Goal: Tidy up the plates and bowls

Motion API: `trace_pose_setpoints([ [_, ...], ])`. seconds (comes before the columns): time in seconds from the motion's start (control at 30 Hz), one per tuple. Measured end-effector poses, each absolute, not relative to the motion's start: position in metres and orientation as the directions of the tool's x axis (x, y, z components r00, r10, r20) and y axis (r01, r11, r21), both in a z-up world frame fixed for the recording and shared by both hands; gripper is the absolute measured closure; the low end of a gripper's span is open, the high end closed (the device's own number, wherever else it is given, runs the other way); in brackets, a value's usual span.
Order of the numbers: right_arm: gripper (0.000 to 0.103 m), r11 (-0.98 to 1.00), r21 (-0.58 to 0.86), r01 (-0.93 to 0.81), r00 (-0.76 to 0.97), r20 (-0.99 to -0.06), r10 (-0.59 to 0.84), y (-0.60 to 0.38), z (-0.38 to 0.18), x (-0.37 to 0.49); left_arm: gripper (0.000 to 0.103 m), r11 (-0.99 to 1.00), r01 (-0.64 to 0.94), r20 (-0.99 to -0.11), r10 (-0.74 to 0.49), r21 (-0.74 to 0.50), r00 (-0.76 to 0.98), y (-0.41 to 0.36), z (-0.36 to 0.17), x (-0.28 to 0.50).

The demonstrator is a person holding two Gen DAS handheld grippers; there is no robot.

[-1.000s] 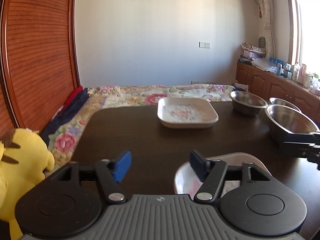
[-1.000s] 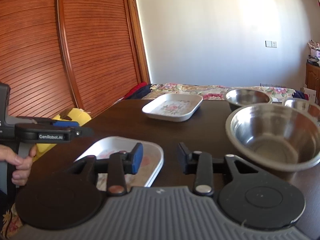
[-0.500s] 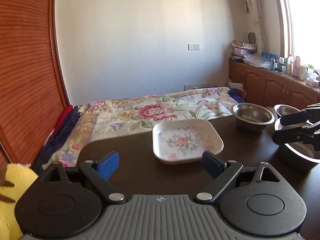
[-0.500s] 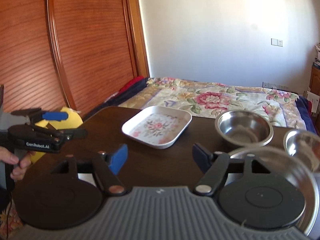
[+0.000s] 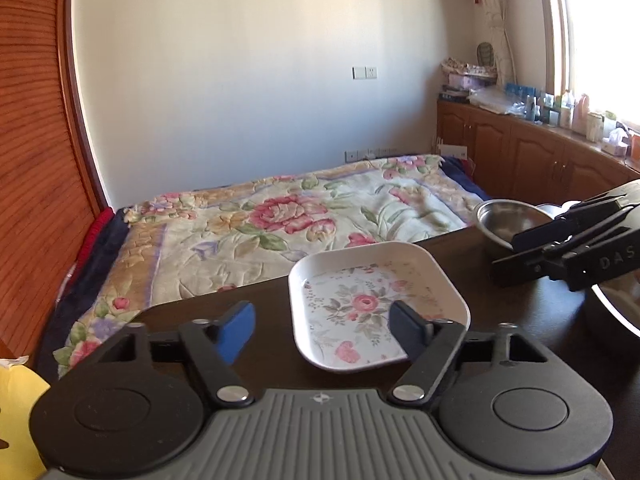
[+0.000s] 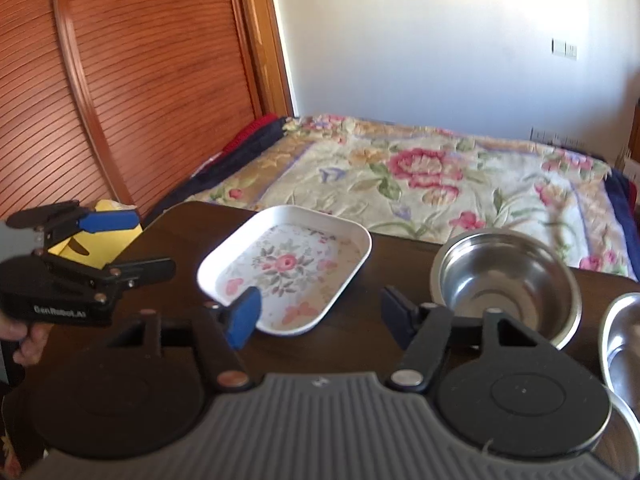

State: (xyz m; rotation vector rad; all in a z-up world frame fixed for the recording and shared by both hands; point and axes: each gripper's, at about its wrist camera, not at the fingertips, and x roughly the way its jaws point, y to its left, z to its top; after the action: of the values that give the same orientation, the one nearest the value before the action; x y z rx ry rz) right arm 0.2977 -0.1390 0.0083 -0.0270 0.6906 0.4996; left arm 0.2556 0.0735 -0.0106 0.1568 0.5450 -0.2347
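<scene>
In the left wrist view the right gripper (image 5: 520, 256) covers the near side of the steel bowl (image 5: 504, 216) at the surface's far right corner. A larger steel bowl (image 6: 624, 344) is cut off by the right edge of the right wrist view. The yellow plush toy (image 6: 100, 240) shows only partly behind the left gripper (image 6: 132, 244).

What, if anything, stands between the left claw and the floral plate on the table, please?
Nothing visible does. The left claw, its jaws closing with nothing between them, faces the floral plate across bare dark table. The steel bowl sits off to the right.
</scene>
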Motion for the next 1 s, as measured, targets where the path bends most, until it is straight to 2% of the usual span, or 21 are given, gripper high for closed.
trace_pose_setpoints([
  [0.13,0.056,0.886,0.145,-0.440,0.632,-0.651,0.420,-0.131,0.002,0.317,0.039,0.961,0.276,-0.561,-0.209,0.036,0.801,0.078,-0.016,0.277],
  [0.2,0.058,0.888,0.144,-0.437,0.619,-0.668,0.412,-0.127,-0.002,0.324,0.044,0.962,0.273,-0.571,-0.208,0.029,0.794,0.079,-0.020,0.286],
  [0.27,0.065,0.890,0.148,-0.431,0.604,-0.686,0.406,-0.125,-0.006,0.333,0.050,0.963,0.269,-0.583,-0.208,0.018,0.785,0.081,-0.024,0.295],
  [0.47,0.073,0.901,0.168,-0.400,0.571,-0.723,0.389,-0.122,-0.018,0.355,0.060,0.968,0.251,-0.612,-0.205,-0.011,0.764,0.086,-0.038,0.317],
  [0.7,0.074,0.901,0.164,-0.401,0.536,-0.756,0.376,-0.119,-0.020,0.372,0.069,0.970,0.244,-0.633,-0.203,-0.023,0.747,0.089,-0.049,0.328],
  [0.8,0.078,0.902,0.154,-0.404,0.526,-0.768,0.367,-0.117,-0.021,0.377,0.070,0.969,0.245,-0.637,-0.204,-0.025,0.743,0.089,-0.052,0.331],
  [0.9,0.079,0.903,0.135,-0.408,0.517,-0.781,0.351,-0.115,-0.022,0.383,0.077,0.970,0.243,-0.639,-0.202,-0.025,0.742,0.089,-0.052,0.332],
  [0.97,0.079,0.896,0.138,-0.421,0.496,-0.792,0.355,-0.115,-0.022,0.387,0.086,0.970,0.241,-0.646,-0.202,-0.028,0.736,0.090,-0.054,0.334],
  [1.0,0.079,0.895,0.136,-0.425,0.491,-0.796,0.354,-0.115,-0.021,0.388,0.086,0.971,0.239,-0.648,-0.201,-0.030,0.735,0.091,-0.055,0.335],
])
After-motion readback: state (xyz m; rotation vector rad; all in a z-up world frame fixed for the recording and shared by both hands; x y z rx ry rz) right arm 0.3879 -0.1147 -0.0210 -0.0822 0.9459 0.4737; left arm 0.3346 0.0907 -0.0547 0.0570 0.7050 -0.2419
